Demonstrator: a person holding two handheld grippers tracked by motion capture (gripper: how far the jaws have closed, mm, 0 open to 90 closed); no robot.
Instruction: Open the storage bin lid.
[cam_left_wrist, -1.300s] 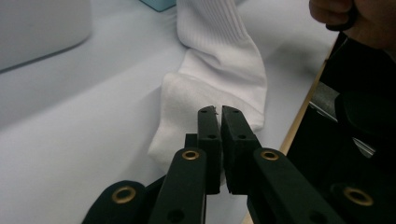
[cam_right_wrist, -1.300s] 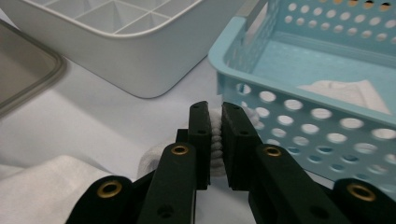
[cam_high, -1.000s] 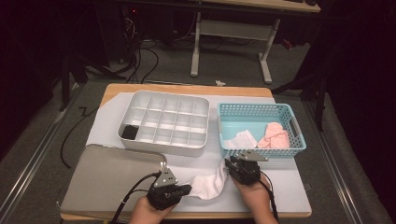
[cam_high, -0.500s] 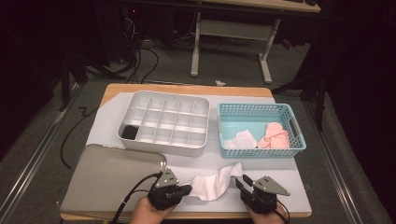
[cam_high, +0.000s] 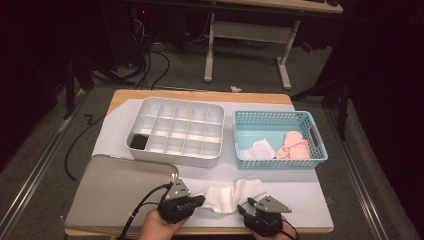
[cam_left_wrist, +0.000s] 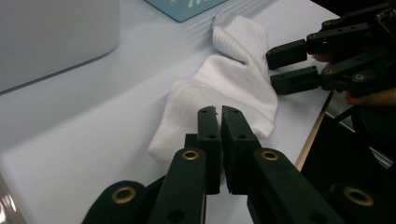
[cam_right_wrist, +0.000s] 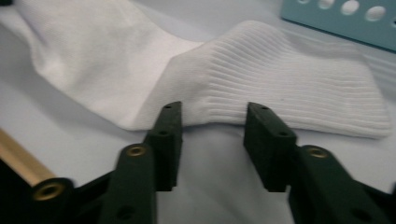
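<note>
A white sock (cam_high: 225, 197) lies stretched out flat on the white mat near the table's front edge. My left gripper (cam_high: 202, 199) is shut on its left end; in the left gripper view the jaws (cam_left_wrist: 218, 112) pinch the sock (cam_left_wrist: 224, 84) at its edge. My right gripper (cam_high: 248, 205) stands at the sock's ribbed cuff end, and its jaws have just been opening. In the right gripper view the jaws (cam_right_wrist: 215, 112) stand apart at the cuff's (cam_right_wrist: 280, 84) near edge without pressing on it. The left gripper view also has the right gripper (cam_left_wrist: 272, 69), open beside the sock.
Behind the sock stands a white compartment tray (cam_high: 175, 105) with a black item (cam_high: 138, 142) in its front left cell. To its right, a blue basket (cam_high: 280, 117) holds pink (cam_high: 295, 147) and white cloth pieces. A grey flat tray (cam_high: 120, 190) lies at the front left.
The right gripper has let go of the sock, opened, and moved right toward the front edge. The sock now lies drawn out longer. The left gripper stayed put.
</note>
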